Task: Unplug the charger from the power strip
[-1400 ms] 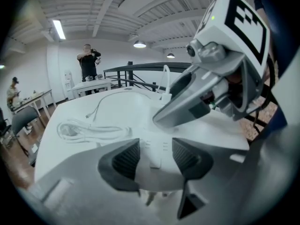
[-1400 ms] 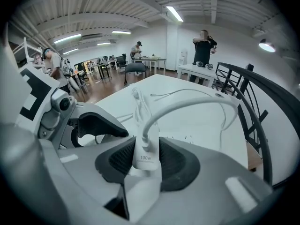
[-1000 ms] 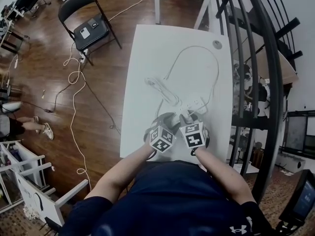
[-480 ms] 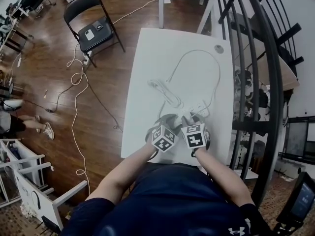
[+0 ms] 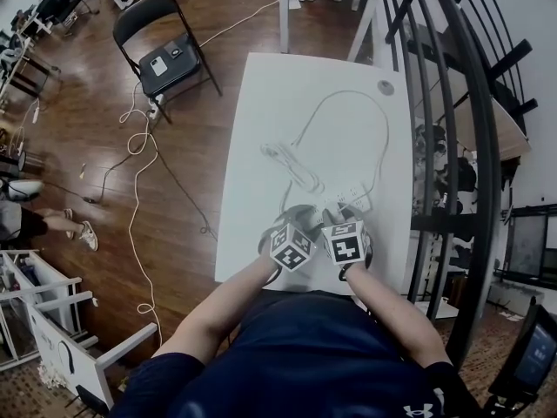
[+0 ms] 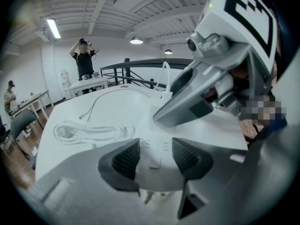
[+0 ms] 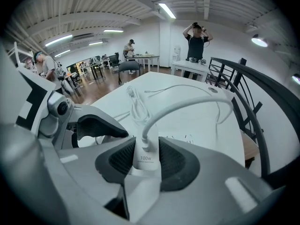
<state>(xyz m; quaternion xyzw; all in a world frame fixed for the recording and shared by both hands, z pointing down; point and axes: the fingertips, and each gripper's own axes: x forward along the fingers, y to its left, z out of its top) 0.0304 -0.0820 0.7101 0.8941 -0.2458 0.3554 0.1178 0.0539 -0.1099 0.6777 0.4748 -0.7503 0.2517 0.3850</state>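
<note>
A white power strip (image 5: 348, 196) lies on the white table (image 5: 261, 103) near its front edge. My left gripper (image 6: 154, 154) is shut on the strip (image 6: 157, 170), with a black pad on each side of it. A white charger (image 7: 146, 150) marked 100w stands upright on the strip, and my right gripper (image 7: 148, 162) is shut on it. The charger's white cable (image 7: 187, 102) rises from its top and arcs away over the table. In the head view both grippers sit side by side, left (image 5: 298, 219) and right (image 5: 341, 216), partly hiding the strip.
A coiled white cable (image 5: 284, 158) lies on the table beyond the strip. A small round object (image 5: 384, 86) sits at the far right corner. A black railing (image 5: 452, 146) runs along the table's right side. A folding chair (image 5: 165, 55) and floor cables (image 5: 135, 172) are at left.
</note>
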